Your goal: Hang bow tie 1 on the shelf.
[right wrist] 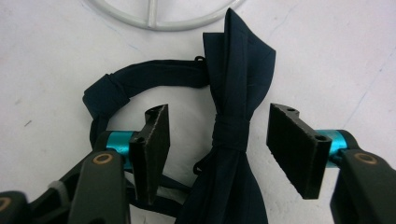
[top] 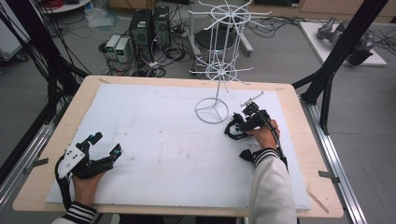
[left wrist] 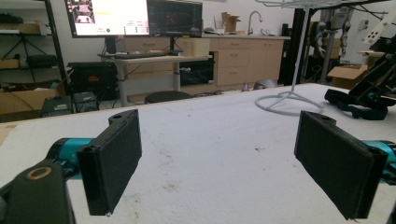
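A dark navy bow tie [right wrist: 232, 135] with its neck strap lies flat on the white board [top: 159, 140], just in front of the round base of a white wire rack [top: 211, 111]. My right gripper [right wrist: 219, 114] hangs over it, one jaw on each side of the centre knot. There is a gap on both sides and the pads do not touch the cloth. In the high view the right gripper [top: 243, 123] sits at the right of the board. My left gripper [top: 106, 142] rests near the front left, open and with nothing between its jaws. From the left gripper view [left wrist: 219, 135] the bow tie [left wrist: 350, 106] lies far off to the right.
The wire rack [top: 219, 60] stands tall with thin arms spreading out at two levels. The wooden table's rim [top: 60, 135] frames the board. Black frame posts [top: 336, 51] rise at the back right and back left. Computers and cables lie on the floor beyond.
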### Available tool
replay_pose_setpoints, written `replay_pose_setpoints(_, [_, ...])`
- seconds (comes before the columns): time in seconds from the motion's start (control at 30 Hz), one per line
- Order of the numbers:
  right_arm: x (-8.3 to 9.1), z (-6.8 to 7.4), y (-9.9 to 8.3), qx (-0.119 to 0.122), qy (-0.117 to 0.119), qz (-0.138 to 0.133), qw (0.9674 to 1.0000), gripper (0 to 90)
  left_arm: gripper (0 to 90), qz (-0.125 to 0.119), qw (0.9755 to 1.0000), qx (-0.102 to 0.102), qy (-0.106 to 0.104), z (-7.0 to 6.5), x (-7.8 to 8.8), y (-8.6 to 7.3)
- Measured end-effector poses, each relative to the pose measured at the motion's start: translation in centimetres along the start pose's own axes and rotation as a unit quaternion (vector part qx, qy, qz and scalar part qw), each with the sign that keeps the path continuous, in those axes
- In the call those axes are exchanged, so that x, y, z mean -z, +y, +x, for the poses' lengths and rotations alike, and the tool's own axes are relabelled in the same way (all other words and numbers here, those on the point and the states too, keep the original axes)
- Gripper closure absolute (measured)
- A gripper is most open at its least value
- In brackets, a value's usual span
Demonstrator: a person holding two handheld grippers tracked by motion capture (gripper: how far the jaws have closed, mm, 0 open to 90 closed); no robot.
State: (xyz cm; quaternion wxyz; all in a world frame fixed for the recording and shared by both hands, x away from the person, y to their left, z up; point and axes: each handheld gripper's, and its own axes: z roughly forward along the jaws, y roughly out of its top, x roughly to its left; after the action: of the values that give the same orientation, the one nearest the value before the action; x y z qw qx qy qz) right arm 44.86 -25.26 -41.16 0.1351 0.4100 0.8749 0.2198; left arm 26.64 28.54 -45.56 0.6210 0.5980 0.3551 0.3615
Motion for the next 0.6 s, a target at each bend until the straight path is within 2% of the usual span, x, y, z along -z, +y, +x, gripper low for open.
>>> replay_pose_setpoints(0.1, [-0.21, 0.08, -0.02, -0.002, -0.002, 0.006, 1.0, 46.0, 15.4, 0.0, 1.0, 0.0, 0.0, 0.0, 0.0, 0.0])
replay_pose_setpoints(0.13, [-0.21, 0.17, 0.02, 0.002, -0.01, 0.01, 0.9999, 51.7, 15.4, 0.001, 1.0, 0.0, 0.0, 0.01, 0.01, 0.01])
replay_pose_setpoints(0.17, [-0.21, 0.17, 0.02, 0.002, -0.01, 0.01, 0.9999, 51.7, 15.4, 0.0, 1.0, 0.0, -0.001, 0.01, 0.0, 0.0])
replay_pose_setpoints(0.2, [-0.23, 0.25, 0.09, 0.011, -0.019, 0.013, 0.9997, 55.6, 15.4, 0.0, 1.0, 0.0, 0.0, 0.01, 0.0, 0.0])
replay_pose_setpoints(0.37, [-0.54, 0.35, 0.09, 0.013, -0.029, 0.024, 0.9992, 59.1, 15.4, 0.0, 1.0, 0.0, 0.0, 0.01, 0.02, 0.0])
replay_pose_setpoints(0.5, [-0.7, 0.49, 0.1, 0.012, -0.03, 0.029, 0.999, 70.7, 15.4, 0.0, 1.0, 0.0, -0.001, 0.03, 0.04, 0.01])
replay_pose_setpoints(0.6, [-0.64, 0.7, 0.24, 0.02, -0.041, 0.03, 0.9985, 73.4, 15.4, 0.0, 1.0, -0.001, -0.001, 0.04, 0.05, 0.0])
